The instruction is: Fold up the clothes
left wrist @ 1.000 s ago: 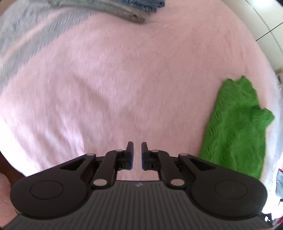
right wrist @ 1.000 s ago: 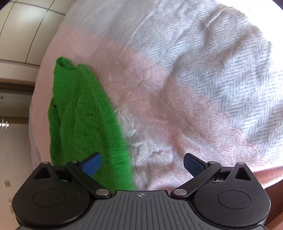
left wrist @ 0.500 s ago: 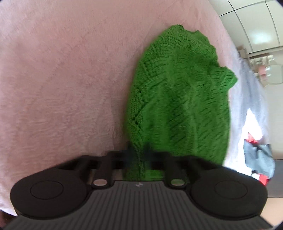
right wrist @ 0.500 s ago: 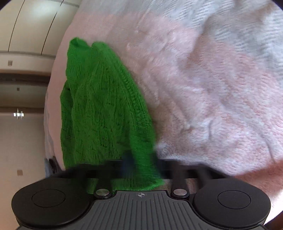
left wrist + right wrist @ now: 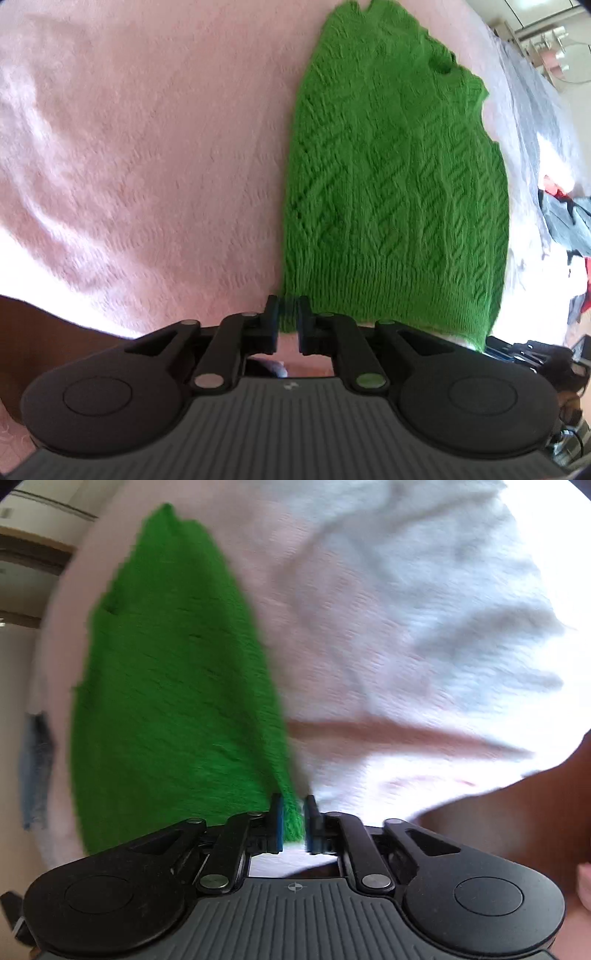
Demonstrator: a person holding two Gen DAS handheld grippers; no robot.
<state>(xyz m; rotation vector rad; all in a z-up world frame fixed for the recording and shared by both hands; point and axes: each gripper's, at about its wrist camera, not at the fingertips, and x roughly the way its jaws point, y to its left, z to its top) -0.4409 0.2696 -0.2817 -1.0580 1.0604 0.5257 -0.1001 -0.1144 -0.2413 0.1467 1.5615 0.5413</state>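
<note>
Since a second ago both grippers have come in on the bright green cable-knit sweater (image 5: 395, 192), which then lay off to the side of each view and now fills the middle. In the left wrist view the sweater spreads from the top centre down to the lower right over the pale pink textured blanket (image 5: 140, 147), its ribbed hem nearest the camera. The left gripper (image 5: 287, 314) sits at the hem's lower left corner; its black jaws are nearly together and easing apart, with a thin fold of green knit between them, pinched. In the right wrist view, which is blurred, the sweater (image 5: 173, 686) runs from upper left down to the centre, and the right gripper (image 5: 293, 819) has its blue-padded fingers (image 5: 277, 823) on either side of the sweater's lower right corner; these jaws are opening too, yet the green corner stands between the pads and seems clamped. To the right the blanket (image 5: 424, 609) turns whitish grey, with a long crease across it.
</note>
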